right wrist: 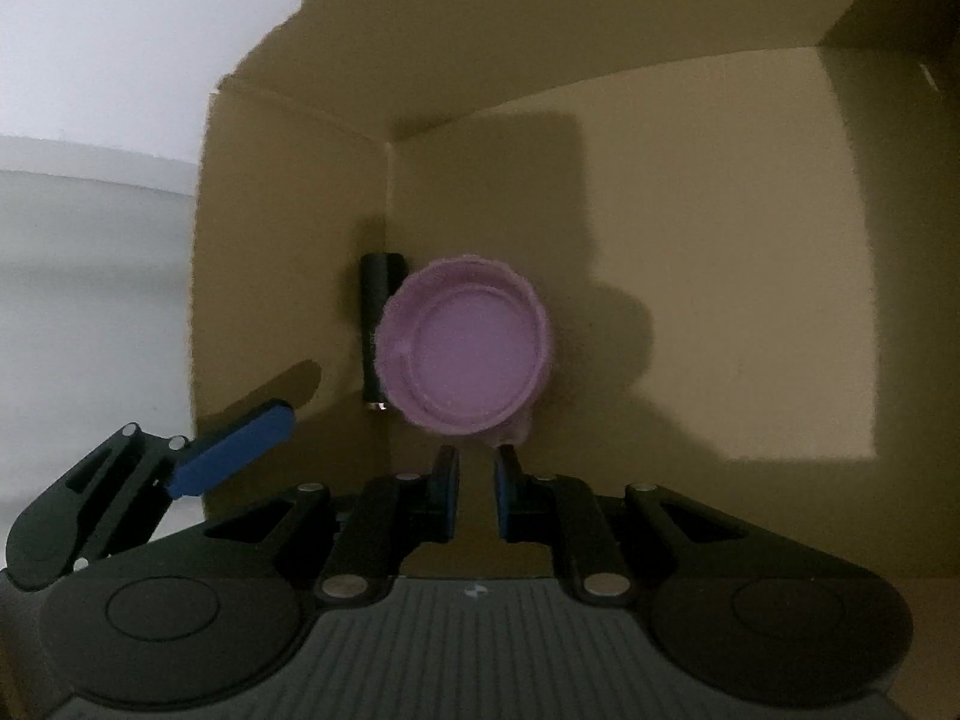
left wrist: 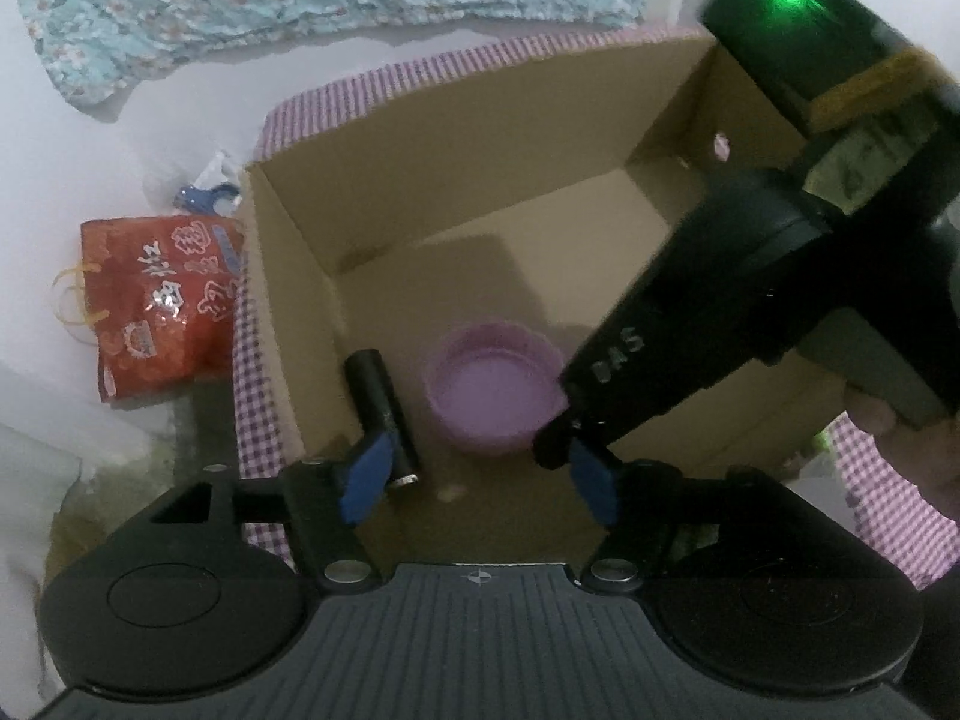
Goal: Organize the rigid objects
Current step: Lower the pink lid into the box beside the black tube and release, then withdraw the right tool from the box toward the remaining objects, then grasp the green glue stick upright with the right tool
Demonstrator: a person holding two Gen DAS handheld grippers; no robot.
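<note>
A cardboard box (left wrist: pixel 372 180) sits on purple checked cloth (left wrist: pixel 255 372). Inside it lie a round lilac lid (right wrist: pixel 465 354) and a black battery (right wrist: pixel 375 330). Left gripper (left wrist: pixel 480 474) gapes; right gripper (right wrist: pixel 477 480) stands slightly parted, empty.

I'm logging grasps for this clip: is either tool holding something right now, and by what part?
Neither holds anything. The right tool sits just short of the purple lid, fingers narrowly apart. The left tool is open over the box.
</note>
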